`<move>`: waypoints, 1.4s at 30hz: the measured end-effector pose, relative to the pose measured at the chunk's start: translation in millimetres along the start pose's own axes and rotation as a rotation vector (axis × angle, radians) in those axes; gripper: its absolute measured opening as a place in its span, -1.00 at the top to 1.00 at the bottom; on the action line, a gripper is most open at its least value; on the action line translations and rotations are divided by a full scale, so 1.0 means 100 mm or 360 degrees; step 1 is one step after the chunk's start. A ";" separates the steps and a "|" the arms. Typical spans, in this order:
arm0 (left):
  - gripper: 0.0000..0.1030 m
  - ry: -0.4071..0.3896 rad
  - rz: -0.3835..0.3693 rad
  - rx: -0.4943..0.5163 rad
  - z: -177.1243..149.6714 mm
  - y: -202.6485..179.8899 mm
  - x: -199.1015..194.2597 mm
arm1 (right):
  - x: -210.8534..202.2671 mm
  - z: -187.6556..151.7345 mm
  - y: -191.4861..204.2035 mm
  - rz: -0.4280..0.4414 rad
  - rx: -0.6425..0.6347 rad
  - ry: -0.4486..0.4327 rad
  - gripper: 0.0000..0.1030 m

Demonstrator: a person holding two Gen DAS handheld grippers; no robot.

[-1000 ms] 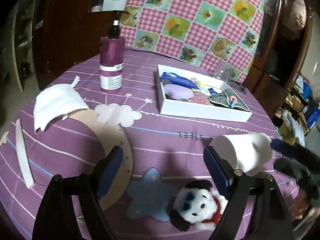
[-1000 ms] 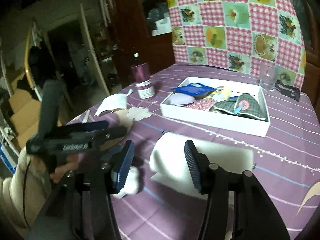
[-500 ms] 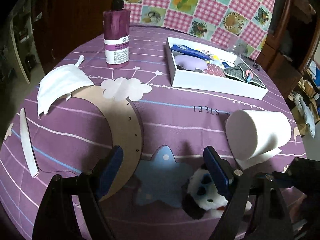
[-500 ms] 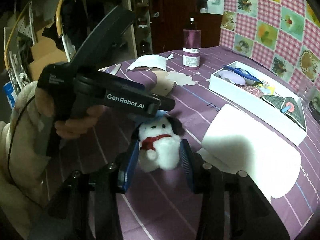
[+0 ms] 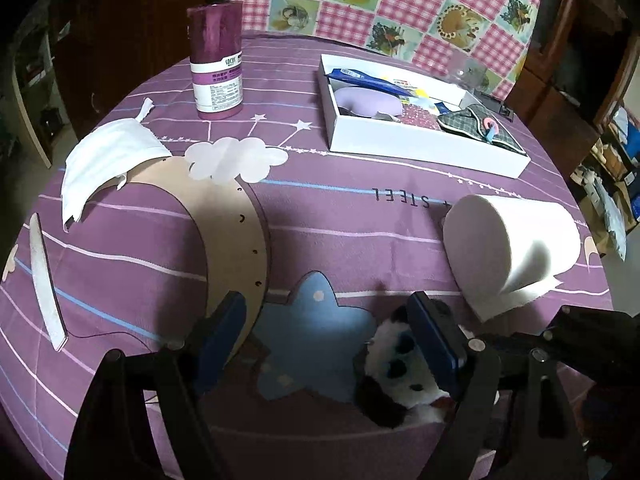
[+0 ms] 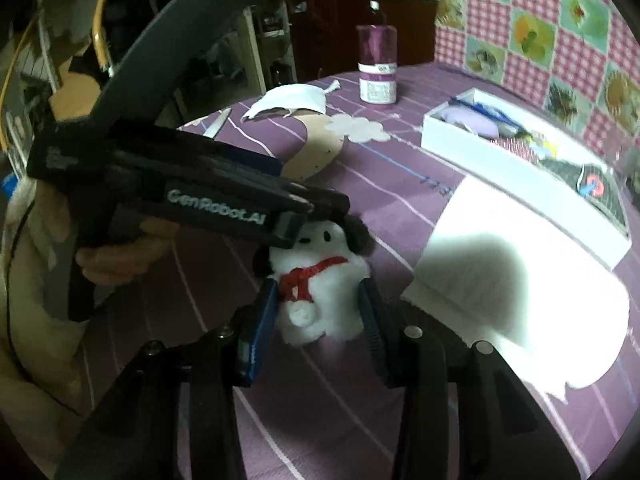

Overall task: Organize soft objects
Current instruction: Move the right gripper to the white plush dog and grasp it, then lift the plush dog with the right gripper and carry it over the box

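So the little plush dog (image 6: pixel 320 280), white with black ears and a red scarf, is lying on the purple-clothed desk (image 5: pixel 340 208), right between the jaws of the right gripper (image 6: pixel 318 312). Both blue pads sit up against its fluffy sides and the jaws have narrowed down on its body, so that looks like a grip.

From the left wrist view, the left gripper (image 5: pixel 328 336) hangs over the same corner with its jaws spread wide and nothing held. The dog's head (image 5: pixel 396 376) sits under its right-hand finger, more off to that side than centred, and a blue star cutout (image 5: pixel 316 344) fills most of the gap.

A fat white foam roll (image 5: pixel 508 252) lies on its side just beside the dog. Farther back is a white tray (image 5: pixel 420 148) with odds and ends in it, a purple pump bottle (image 5: pixel 216 60), and a white face mask (image 5: pixel 108 160).
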State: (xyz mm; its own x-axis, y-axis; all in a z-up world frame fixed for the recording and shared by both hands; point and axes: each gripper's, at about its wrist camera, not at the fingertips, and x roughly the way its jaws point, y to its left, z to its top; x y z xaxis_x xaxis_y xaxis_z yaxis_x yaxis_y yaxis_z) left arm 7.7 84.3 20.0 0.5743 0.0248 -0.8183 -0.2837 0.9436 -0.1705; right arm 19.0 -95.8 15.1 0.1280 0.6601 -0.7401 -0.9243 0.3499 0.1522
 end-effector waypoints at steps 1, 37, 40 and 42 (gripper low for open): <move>-0.62 0.0000 0.0000 0.0000 0.00 0.00 0.00 | 0.00 -0.01 -0.01 0.0010 0.0020 0.0001 0.21; -0.62 -0.0528 -0.0032 0.0081 0.00 -0.20 -0.52 | -0.43 0.07 -0.28 0.0139 0.0410 -0.0276 0.49; -0.62 -0.0557 0.0001 0.0090 0.00 -0.25 -0.61 | -0.49 0.08 -0.31 0.0135 0.0435 -0.0314 0.49; -0.62 -0.0571 0.0023 0.0086 0.00 -0.27 -0.67 | -0.52 0.07 -0.35 0.0130 0.0463 -0.0330 0.49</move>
State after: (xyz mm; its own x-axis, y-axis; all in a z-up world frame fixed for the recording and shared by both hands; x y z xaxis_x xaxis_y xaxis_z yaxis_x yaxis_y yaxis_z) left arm -22.8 56.9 79.5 0.8062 0.1436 -0.5740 -0.2583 0.9582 -0.1231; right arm 47.2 -137.9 53.0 0.1555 0.8039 -0.5740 -0.7975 0.4451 0.4074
